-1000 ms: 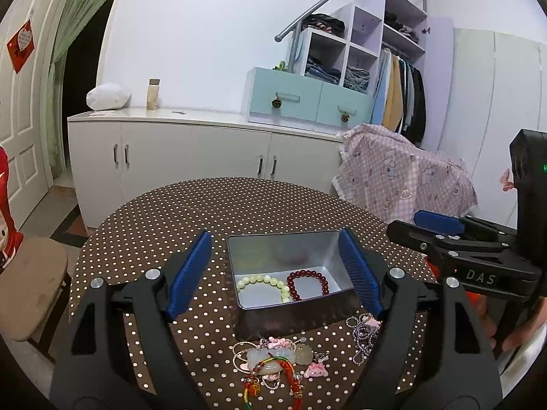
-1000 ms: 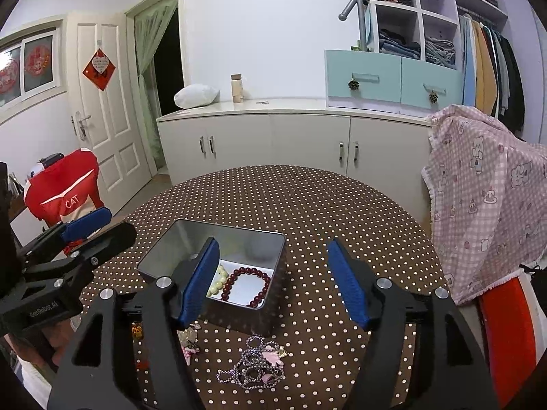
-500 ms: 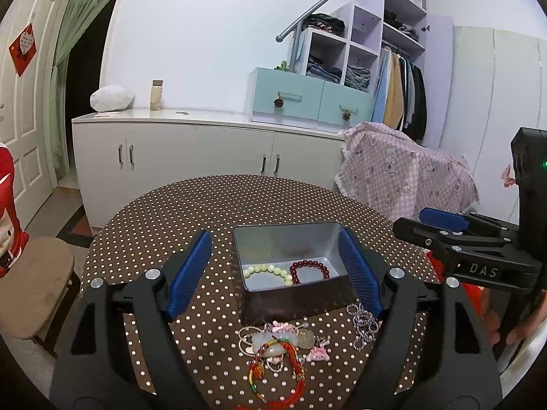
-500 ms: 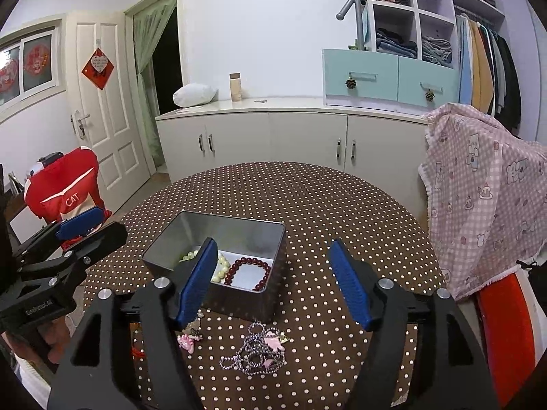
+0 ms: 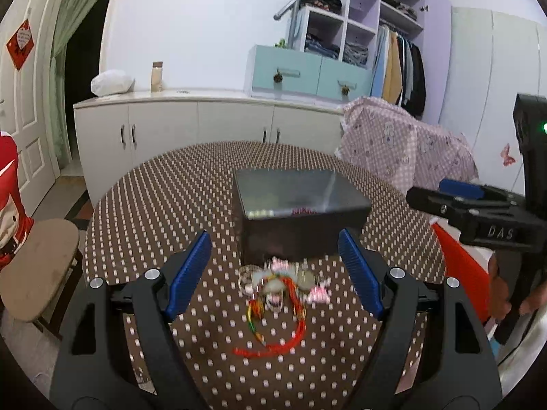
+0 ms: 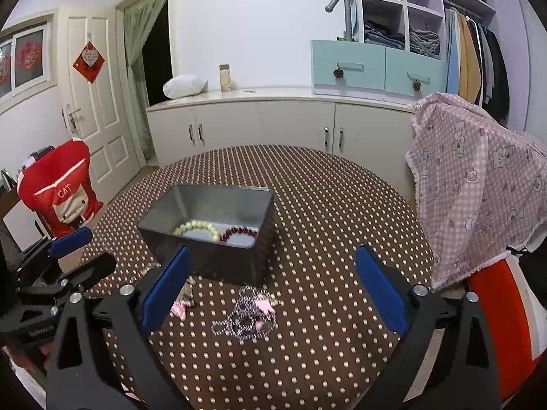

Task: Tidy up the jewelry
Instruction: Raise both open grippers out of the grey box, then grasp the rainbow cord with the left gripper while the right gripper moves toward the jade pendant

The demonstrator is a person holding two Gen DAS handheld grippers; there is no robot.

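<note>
A grey metal tin [image 5: 301, 201] [image 6: 212, 232] sits on the brown polka-dot table [image 6: 324, 205]. Inside it lie a pale green bead bracelet [image 6: 196, 228] and a dark red bead bracelet [image 6: 239, 232]. In front of the tin lies a blurred pile of jewelry with a red and multicoloured cord bracelet [image 5: 277, 321] and pink charms [image 5: 318, 294]. A silver chain with pink charms [image 6: 248, 317] lies apart to its right. My left gripper [image 5: 273, 273] is open and empty, above the pile. My right gripper [image 6: 270, 290] is open and empty, above the silver chain.
A wooden stool [image 5: 34, 270] and a red-covered chair [image 6: 61, 191] stand left of the table. A pink checked cloth [image 6: 478, 184] drapes a chair on the right. White cabinets [image 6: 273, 126] line the back wall. A red seat [image 6: 502, 307] is at the right.
Both grippers have pulled back and dropped lower, so the tin looks farther off and its inside is less visible. The jewelry pile now lies between the left fingers. Both stay open.
</note>
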